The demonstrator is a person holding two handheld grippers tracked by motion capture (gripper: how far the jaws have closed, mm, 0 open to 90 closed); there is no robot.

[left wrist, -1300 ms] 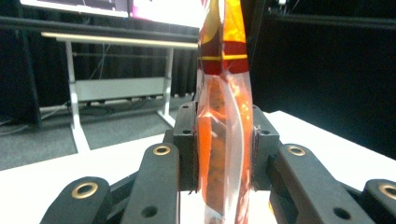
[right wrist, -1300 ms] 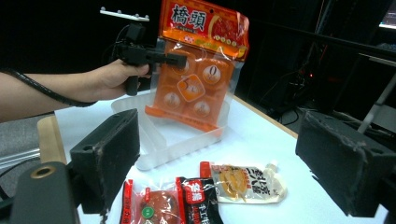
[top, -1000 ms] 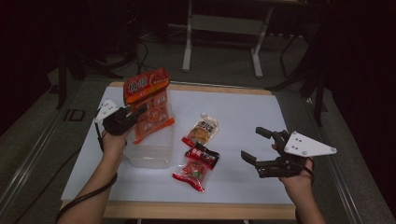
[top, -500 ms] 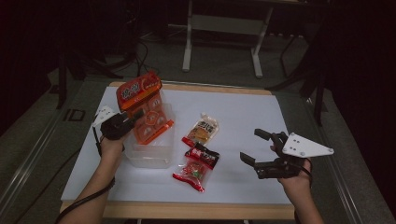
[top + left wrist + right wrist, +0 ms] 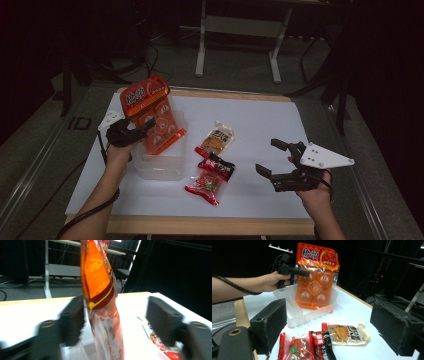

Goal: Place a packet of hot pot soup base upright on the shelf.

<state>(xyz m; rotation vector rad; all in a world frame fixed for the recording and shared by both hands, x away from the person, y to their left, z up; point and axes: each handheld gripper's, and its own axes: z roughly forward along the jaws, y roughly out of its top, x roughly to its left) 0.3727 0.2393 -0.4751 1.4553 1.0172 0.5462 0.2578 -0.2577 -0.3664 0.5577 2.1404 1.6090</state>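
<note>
Blur hides whether my left gripper, jaws just opening, touches the orange pack standing in the tub. Three packets lie beside. My right gripper gapes empty.

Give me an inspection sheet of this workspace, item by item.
Surface: white table top with a wooden edge, lit, dark room around it.
Job's things: orange snack pack stands upright in the clear plastic bin, leaning on its far wall.
Clutter: beige pouch, black-red packet and red packet lie flat beside the bin.
Grippers: left gripper, jaws just opened, the pack between them, one jaw close beside it, the other clear; right gripper open, with nothing between its jaws, over the table.
Cables: black cable trails along the left forearm.
Surroundings: grey metal stand on the floor behind.
</note>
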